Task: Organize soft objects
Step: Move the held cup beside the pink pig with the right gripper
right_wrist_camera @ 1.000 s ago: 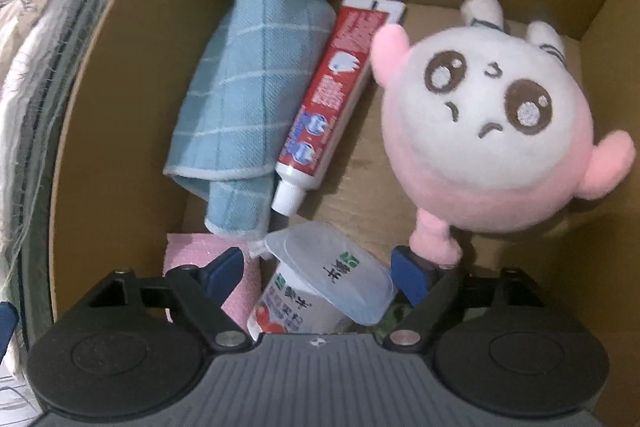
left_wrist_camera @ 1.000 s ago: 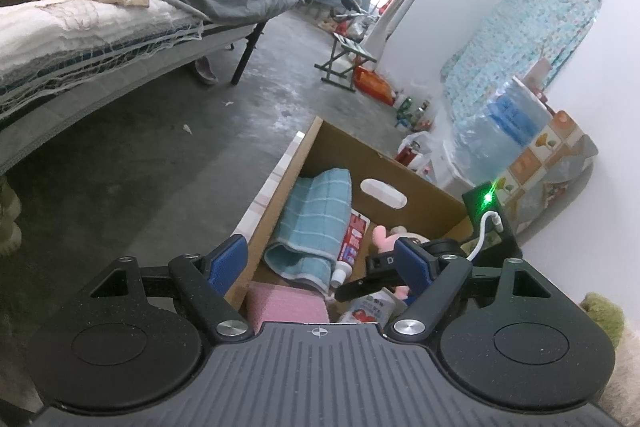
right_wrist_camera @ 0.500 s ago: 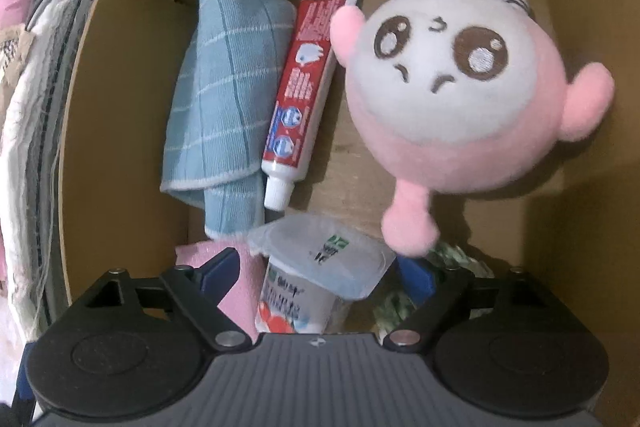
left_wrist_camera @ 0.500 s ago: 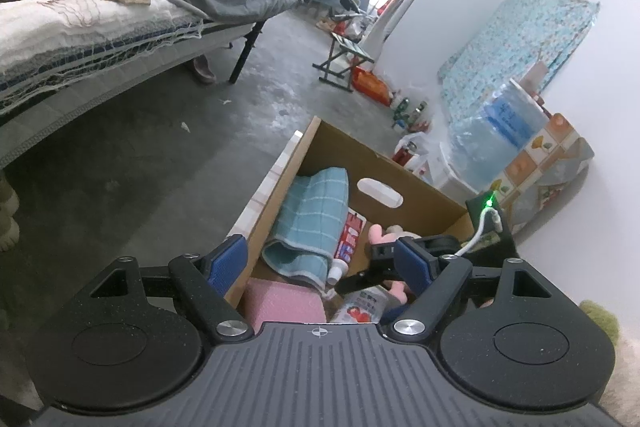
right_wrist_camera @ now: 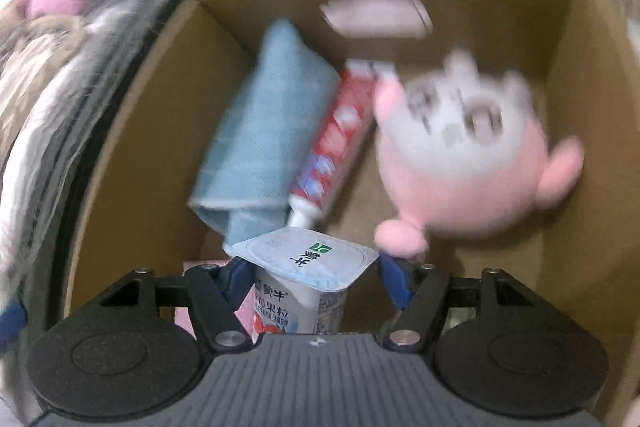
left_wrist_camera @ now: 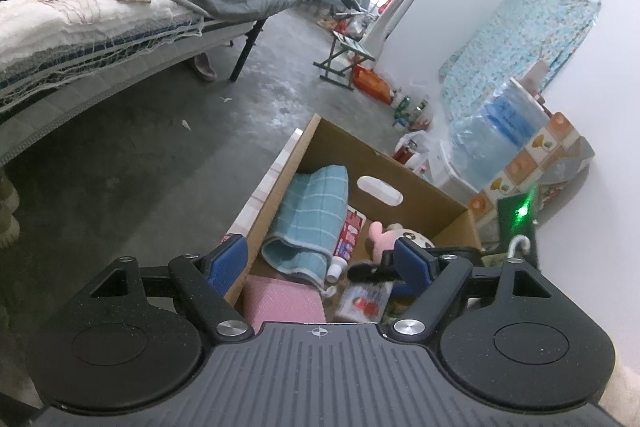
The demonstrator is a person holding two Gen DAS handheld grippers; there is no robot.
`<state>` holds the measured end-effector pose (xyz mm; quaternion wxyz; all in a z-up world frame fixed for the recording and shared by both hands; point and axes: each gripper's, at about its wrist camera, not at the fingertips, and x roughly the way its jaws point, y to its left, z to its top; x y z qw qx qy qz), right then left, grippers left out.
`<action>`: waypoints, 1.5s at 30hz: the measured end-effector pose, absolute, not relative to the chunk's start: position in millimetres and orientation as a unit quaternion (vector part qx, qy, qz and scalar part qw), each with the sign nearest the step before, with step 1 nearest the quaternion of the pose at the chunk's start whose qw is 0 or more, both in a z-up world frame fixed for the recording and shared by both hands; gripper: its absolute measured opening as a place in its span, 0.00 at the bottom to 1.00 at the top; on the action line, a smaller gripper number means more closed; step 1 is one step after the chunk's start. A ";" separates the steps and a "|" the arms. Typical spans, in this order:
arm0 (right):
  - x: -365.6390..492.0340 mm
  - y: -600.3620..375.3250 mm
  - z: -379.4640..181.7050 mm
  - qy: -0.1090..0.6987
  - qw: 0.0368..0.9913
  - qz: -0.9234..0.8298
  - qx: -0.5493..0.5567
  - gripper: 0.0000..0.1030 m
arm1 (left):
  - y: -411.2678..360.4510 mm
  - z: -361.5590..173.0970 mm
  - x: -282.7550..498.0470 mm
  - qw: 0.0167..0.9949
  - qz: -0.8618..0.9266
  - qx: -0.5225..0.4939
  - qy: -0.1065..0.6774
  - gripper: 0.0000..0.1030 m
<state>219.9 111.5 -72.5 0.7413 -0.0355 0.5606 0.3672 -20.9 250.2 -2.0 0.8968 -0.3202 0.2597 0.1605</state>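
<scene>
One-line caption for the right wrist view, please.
Right hand-held gripper closing around a yogurt cup in a box beside towel, toothpaste and plush.

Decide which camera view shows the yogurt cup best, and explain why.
The right wrist view: the yogurt cup sits close and sharp between that claw's fingers, lid and label readable. The left wrist view shows only a small, blurred part of the cup, low in the box.

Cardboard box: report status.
Right claw closing around yogurt cup. Left claw open, empty. Pink plush, blue towel in box.
</scene>
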 end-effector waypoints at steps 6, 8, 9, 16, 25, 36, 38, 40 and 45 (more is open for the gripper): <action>183.6 131.4 -59.7 0.408 0.796 0.409 -0.182 0.60 | 248.5 -1.4 -19.8 0.897 0.162 -0.319 0.259 0.78; 173.9 135.4 -68.1 0.389 0.794 0.411 -0.223 0.60 | 248.5 -1.3 -20.1 0.897 0.162 -0.319 0.260 0.78; 170.8 138.2 -70.1 0.385 0.791 0.412 -0.237 0.60 | 248.4 -1.2 -20.2 0.897 0.161 -0.319 0.260 0.78; 148.7 143.7 -75.9 0.362 0.776 0.428 -0.290 0.60 | 249.2 -2.0 -19.9 0.896 0.160 -0.323 0.260 0.78; 146.0 136.0 -71.6 0.396 0.757 0.413 -0.316 0.63 | 249.2 0.1 -19.5 0.898 0.154 -0.322 0.258 0.78; 159.9 125.8 -64.9 0.407 0.779 0.403 -0.255 0.61 | 247.3 1.0 -20.1 0.898 0.154 -0.322 0.257 0.78; 164.0 127.8 -62.5 0.396 0.791 0.399 -0.243 0.61 | 248.7 1.0 -20.6 0.898 0.155 -0.322 0.258 0.78; 165.3 131.4 -62.6 0.375 0.803 0.392 -0.246 0.62 | 249.3 1.0 -20.7 0.897 0.157 -0.323 0.257 0.78; 162.8 138.7 -68.4 0.369 0.790 0.403 -0.278 0.70 | 249.5 -0.3 -21.1 0.897 0.157 -0.323 0.260 0.78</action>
